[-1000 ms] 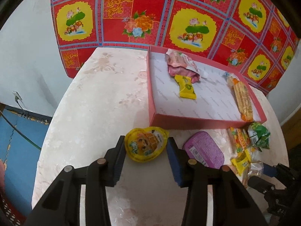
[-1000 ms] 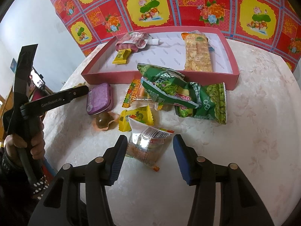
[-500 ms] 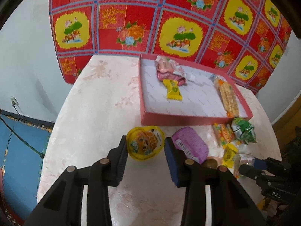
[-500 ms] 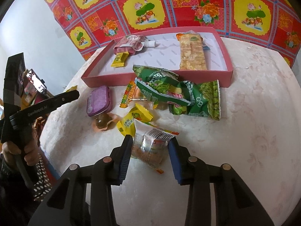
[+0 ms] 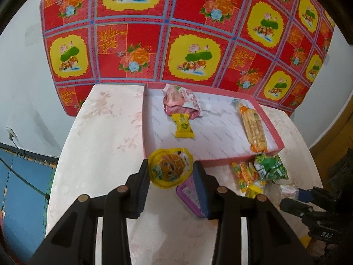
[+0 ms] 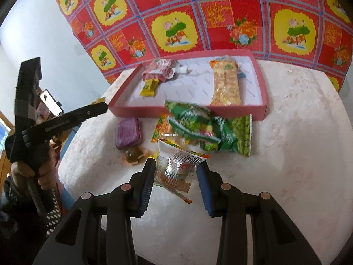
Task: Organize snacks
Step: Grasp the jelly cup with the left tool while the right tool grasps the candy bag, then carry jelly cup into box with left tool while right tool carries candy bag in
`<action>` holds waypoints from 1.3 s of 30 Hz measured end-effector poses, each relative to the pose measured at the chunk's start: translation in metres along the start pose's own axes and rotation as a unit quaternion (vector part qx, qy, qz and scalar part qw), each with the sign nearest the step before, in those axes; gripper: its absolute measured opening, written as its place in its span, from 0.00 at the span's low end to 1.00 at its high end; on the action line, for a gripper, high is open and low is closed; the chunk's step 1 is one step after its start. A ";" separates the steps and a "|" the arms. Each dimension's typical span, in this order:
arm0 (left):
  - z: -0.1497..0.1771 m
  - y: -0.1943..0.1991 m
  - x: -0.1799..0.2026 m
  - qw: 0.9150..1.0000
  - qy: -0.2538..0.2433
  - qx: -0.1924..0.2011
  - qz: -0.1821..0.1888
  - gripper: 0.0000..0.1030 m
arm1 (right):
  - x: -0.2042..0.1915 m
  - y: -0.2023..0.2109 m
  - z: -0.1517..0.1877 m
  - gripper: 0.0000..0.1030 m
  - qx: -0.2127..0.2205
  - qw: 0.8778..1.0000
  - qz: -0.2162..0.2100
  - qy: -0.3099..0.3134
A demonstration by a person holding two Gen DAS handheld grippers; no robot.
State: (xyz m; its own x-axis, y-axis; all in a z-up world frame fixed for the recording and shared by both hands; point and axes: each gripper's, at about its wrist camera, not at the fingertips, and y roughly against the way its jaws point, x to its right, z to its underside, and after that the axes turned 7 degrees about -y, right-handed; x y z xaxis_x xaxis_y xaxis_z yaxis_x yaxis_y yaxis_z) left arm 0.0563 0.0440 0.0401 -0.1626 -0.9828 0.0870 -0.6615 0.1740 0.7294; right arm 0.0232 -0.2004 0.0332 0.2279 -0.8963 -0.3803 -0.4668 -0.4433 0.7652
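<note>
The left claw (image 5: pixel 171 177) grips a yellow jelly cup (image 5: pixel 169 167) above the near wall of the pink box (image 5: pixel 238 156). Only the right view shows the right claw (image 6: pixel 175 180) clamping a clear snack packet (image 6: pixel 176 169) off the desk (image 6: pixel 297 154), near that box.

The left tool (image 5: pixel 171 173) grips a yellow jelly cup (image 5: pixel 169 167), pads pressed against both its sides, raised just in front of the pink tray (image 5: pixel 270 130) at its near left corner. Inside the tray lie a pink pouch (image 5: pixel 181 101) at the far left, a yellow candy (image 5: pixel 183 126) just nearer than it, and a long cracker pack (image 5: pixel 253 128) along the right wall. Below the tray's near wall, on the pale surface (image 5: pixel 99 137), sit a purple container (image 5: pixel 190 196), an orange-striped packet (image 5: pixel 241 173) and a green bag (image 5: pixel 270 166)
</note>
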 end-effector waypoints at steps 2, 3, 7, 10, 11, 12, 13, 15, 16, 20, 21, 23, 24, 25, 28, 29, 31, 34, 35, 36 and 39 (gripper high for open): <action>-0.003 -0.003 0.001 1.000 0.000 -0.002 0.002 0.39 | 0.002 0.002 -0.003 0.38 0.004 1.000 -0.002 -0.004; -0.006 -0.005 0.003 1.000 -0.001 -0.003 0.005 0.39 | 0.003 0.003 -0.006 0.38 0.006 1.000 -0.002 -0.007; -0.012 -0.012 0.007 1.000 -0.010 -0.003 0.003 0.39 | 0.004 0.007 -0.016 0.38 0.018 1.000 0.002 -0.005; -0.016 -0.019 0.010 1.000 -0.012 -0.007 0.003 0.39 | 0.004 0.009 -0.026 0.38 0.027 1.000 0.000 -0.002; -0.017 -0.022 0.010 1.000 -0.013 -0.009 0.002 0.39 | 0.003 0.010 -0.029 0.38 0.030 1.000 0.000 -0.001; -0.018 -0.024 0.011 1.000 -0.013 -0.011 0.002 0.39 | 0.002 0.010 -0.033 0.38 0.033 0.999 0.000 0.001; -0.019 -0.027 0.011 1.000 -0.014 -0.013 0.002 0.39 | 0.001 0.010 -0.036 0.38 0.036 0.999 -0.001 0.003; -0.020 -0.031 0.012 1.000 -0.015 -0.015 0.002 0.39 | 0.000 0.010 -0.044 0.38 0.041 0.999 0.001 0.007; -0.021 -0.032 0.013 1.000 -0.017 -0.016 0.002 0.39 | 0.000 0.009 -0.047 0.38 0.043 0.999 0.001 0.007; -0.024 -0.039 0.015 1.000 -0.022 -0.021 0.002 0.39 | 0.000 0.001 -0.061 0.38 0.047 0.999 0.001 0.009; -0.025 -0.041 0.016 0.999 -0.022 -0.023 0.002 0.40 | 0.000 -0.002 -0.064 0.38 0.047 0.999 0.000 0.009; -0.026 -0.044 0.016 0.999 -0.022 -0.026 0.004 0.40 | -0.001 -0.009 -0.068 0.38 0.044 0.999 -0.001 0.010; -0.027 -0.047 0.016 0.999 -0.022 -0.028 0.005 0.40 | -0.001 -0.015 -0.071 0.38 0.042 0.999 -0.001 0.010; -0.028 -0.048 0.017 0.999 -0.023 -0.029 0.005 0.40 | -0.001 -0.018 -0.072 0.38 0.040 0.999 -0.001 0.009; -0.030 -0.054 0.019 0.999 -0.028 -0.032 0.004 0.40 | 0.002 -0.029 -0.077 0.38 0.035 0.999 -0.001 0.004; -0.030 -0.056 0.019 0.999 -0.029 -0.034 0.004 0.40 | 0.002 -0.032 -0.077 0.38 0.034 0.999 -0.002 0.002; -0.031 -0.061 0.019 0.999 -0.029 -0.038 0.005 0.40 | 0.003 -0.038 -0.080 0.38 0.031 1.000 -0.001 -0.001; -0.031 -0.067 0.019 0.999 -0.030 -0.042 0.002 0.40 | 0.004 -0.047 -0.084 0.38 0.028 1.000 -0.002 -0.005; -0.032 -0.068 0.019 0.999 -0.032 -0.042 0.000 0.40 | 0.004 -0.049 -0.085 0.38 0.028 1.000 -0.001 -0.006; -0.032 -0.071 0.019 0.999 -0.032 -0.043 0.001 0.40 | 0.004 -0.052 -0.086 0.38 0.027 1.000 -0.001 -0.006; -0.034 -0.077 0.018 0.998 -0.032 -0.048 -0.003 0.41 | 0.004 -0.060 -0.089 0.38 0.022 1.000 0.000 -0.005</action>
State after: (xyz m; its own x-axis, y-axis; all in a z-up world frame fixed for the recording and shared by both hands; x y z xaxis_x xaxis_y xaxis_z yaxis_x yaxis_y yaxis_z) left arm 0.1291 0.0110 0.0081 -0.2075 -0.9773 0.0418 -0.5894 0.1590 0.7920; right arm 0.1280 -0.1776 0.0324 0.2194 -0.8957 -0.3867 -0.5037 -0.4434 0.7414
